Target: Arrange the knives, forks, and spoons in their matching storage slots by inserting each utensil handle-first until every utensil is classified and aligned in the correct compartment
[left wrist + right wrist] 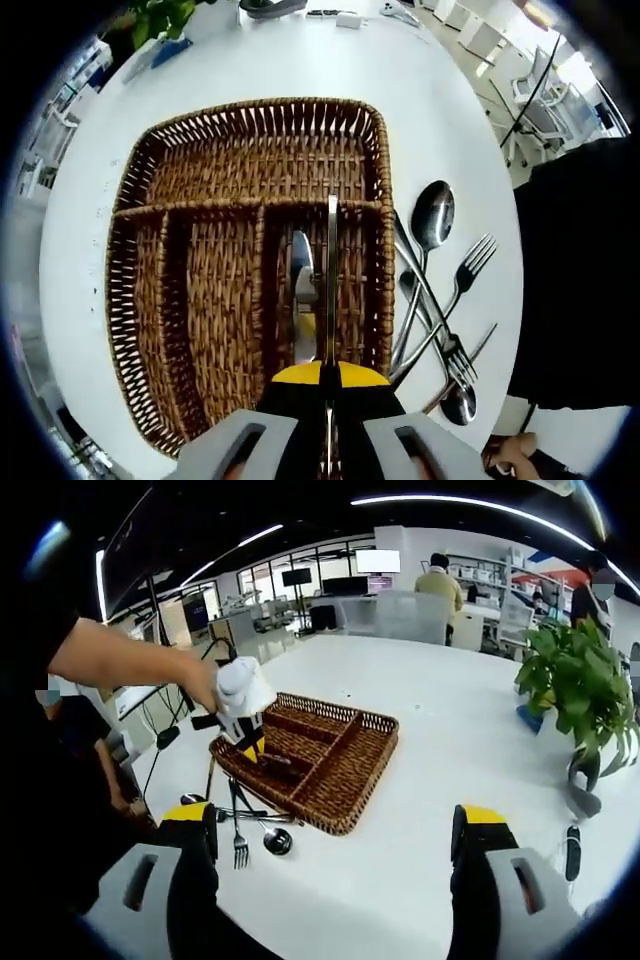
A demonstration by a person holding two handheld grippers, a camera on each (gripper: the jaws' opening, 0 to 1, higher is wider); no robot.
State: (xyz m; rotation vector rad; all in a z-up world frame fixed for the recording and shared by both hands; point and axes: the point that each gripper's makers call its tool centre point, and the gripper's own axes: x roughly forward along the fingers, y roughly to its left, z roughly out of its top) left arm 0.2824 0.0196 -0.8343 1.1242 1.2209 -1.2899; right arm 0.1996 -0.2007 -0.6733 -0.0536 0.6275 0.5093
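Wicker tray: brown woven cane, rectangular with rounded corners, one long cross compartment and three narrow lengthwise slots. It sits on the white, smooth table, near the edge closest to you.

Knife: thin polished steel, seen edge-on. Your left gripper, with its yellow-tipped black jaws pressed together, is clamped on it. The blade runs forward over the slot nearest the tray's wall on the loose-cutlery side.

Second utensil: flat, shiny metal, lying lengthwise in that same slot, just beside the held knife. You cannot tell its type.

Loose cutlery: polished steel, lying on the table just outside that wall. It includes a round-bowled spoon and a four-tined fork, with crossed handles and further pieces beneath.

Your right gripper: jaws spread wide, nothing between them, well apart from the tray and above bare tabletop.

Potted plant: broad green leaves, at the table's far edge in the right gripper view.
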